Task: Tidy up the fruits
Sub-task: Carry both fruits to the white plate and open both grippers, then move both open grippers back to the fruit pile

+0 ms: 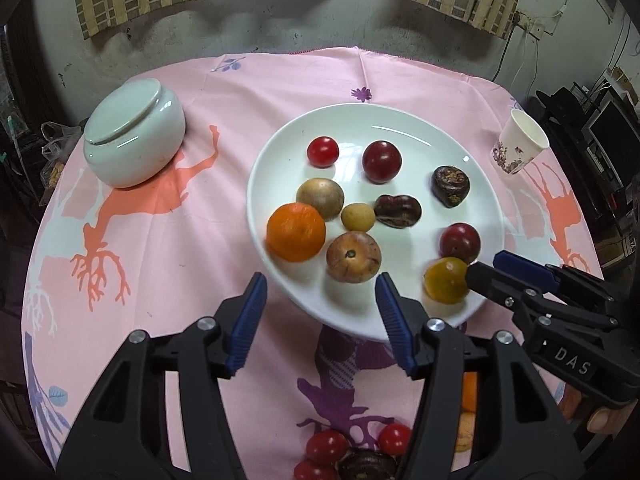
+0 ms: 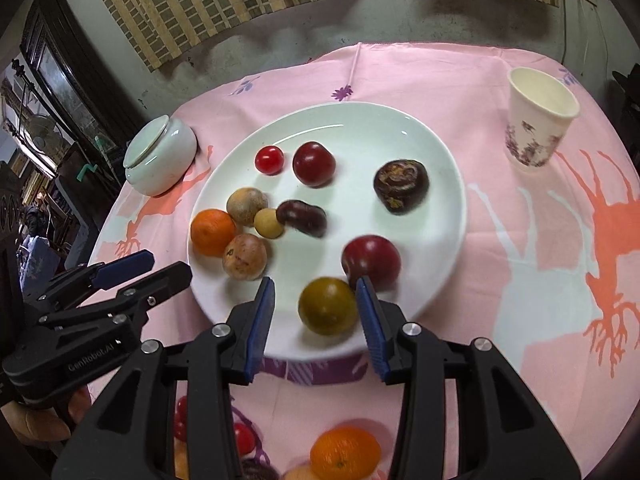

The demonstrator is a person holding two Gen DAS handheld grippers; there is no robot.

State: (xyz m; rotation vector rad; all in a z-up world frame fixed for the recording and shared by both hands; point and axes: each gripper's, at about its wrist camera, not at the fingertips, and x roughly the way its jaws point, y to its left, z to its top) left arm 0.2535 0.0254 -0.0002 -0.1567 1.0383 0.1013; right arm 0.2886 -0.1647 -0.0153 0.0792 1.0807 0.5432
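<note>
Nearest the cameras, more fruit waits unsorted on the pink tabletop [image 2: 520, 248]: cherry tomatoes [image 1: 326, 446] and an orange [image 2: 345, 454] lie under the two handheld tools. Just beyond, the right gripper [image 2: 316, 300] stands released, its blue-padded fingers [image 2: 262, 320] either side of a yellow-green fruit [image 2: 328, 311] at the near edge of the white plate [image 2: 360, 128]; one pad looks to be just off the skin, though contact cannot be confirmed. The left gripper [image 1: 320, 300] is likewise spread wide and holds nothing, poised over the near rim of the plate.

Round, smooth and probably firm, the yellow-green fruit would likely roll on the glazed plate, so a hold across its widest part seems safest, with gentle pressure to spare the skin. It looks light.

Crowding is the main concern: a dark red plum [image 2: 372, 262] sits touching or just behind it, beside the right-hand finger. Farther left cluster a brown fruit [image 2: 245, 257], a second orange [image 2: 213, 232] and a small tan fruit [image 2: 269, 223]. Beyond lie two dark chestnut-like pieces [image 2: 401, 186], another plum and a tomato. At the far edges stand a lidded ceramic jar [image 2: 160, 156] and a paper cup [image 2: 538, 128], well clear.
</note>
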